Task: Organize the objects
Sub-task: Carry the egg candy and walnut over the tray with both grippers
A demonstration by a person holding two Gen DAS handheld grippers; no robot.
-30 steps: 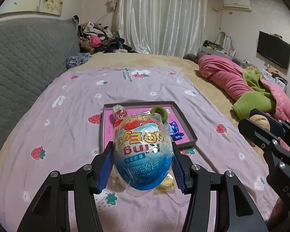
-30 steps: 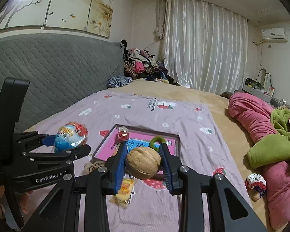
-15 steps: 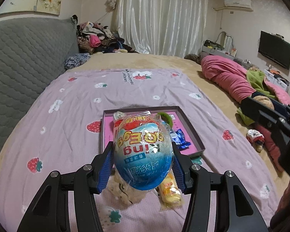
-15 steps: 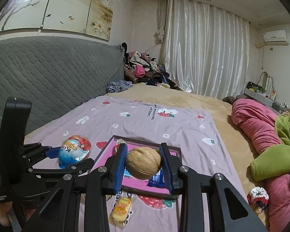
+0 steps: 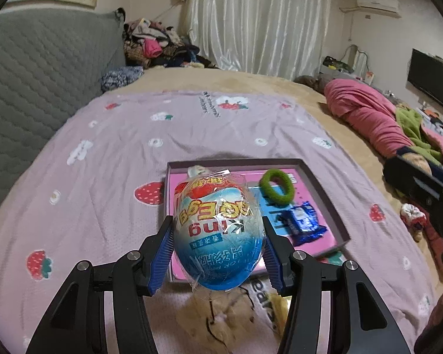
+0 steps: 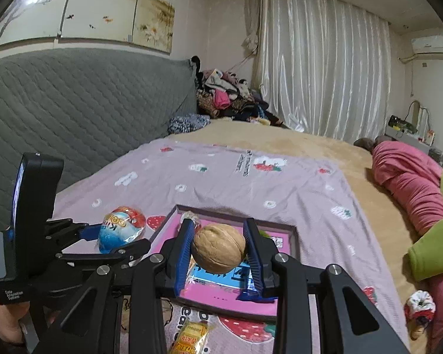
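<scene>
Bedding fills both views: a lilac strawberry-print sheet point(image 5: 109, 159) is spread over a tan blanket, with a grey quilted headboard to the left and white curtains beyond.

A wrapped toy egg point(image 5: 218, 233) is clamped between the blue pads of the left gripper point(image 5: 218, 244), its long axis lying along the fingers, blunt blue end towards the camera. A walnut point(image 6: 218, 252) is gripped across its width by the right gripper point(image 6: 218, 250), the pads pressed on both sides.

Ahead of and below both grippers a shallow dark-rimmed tray point(image 5: 325, 194) with a pink floor is seen. The coming move is judged to turn on that one relation: the tray lies straight ahead of the right gripper, whereas from the left gripper it sits ahead and slightly to the right. In the right wrist view the left gripper point(image 6: 115, 243) is shown beside the tray's left edge, so neither hand is clearly nearer (the fisheye makes this hard to settle).

Already in the tray are a green hair tie point(image 5: 277, 188) and a blue foil sweet point(image 5: 302, 222). A small wrapped item at the far left corner is largely hidden behind the egg. Below the fingers a yellow snack packet point(image 6: 190, 336) and a pale printed cloth are cut off and blurred.
</scene>
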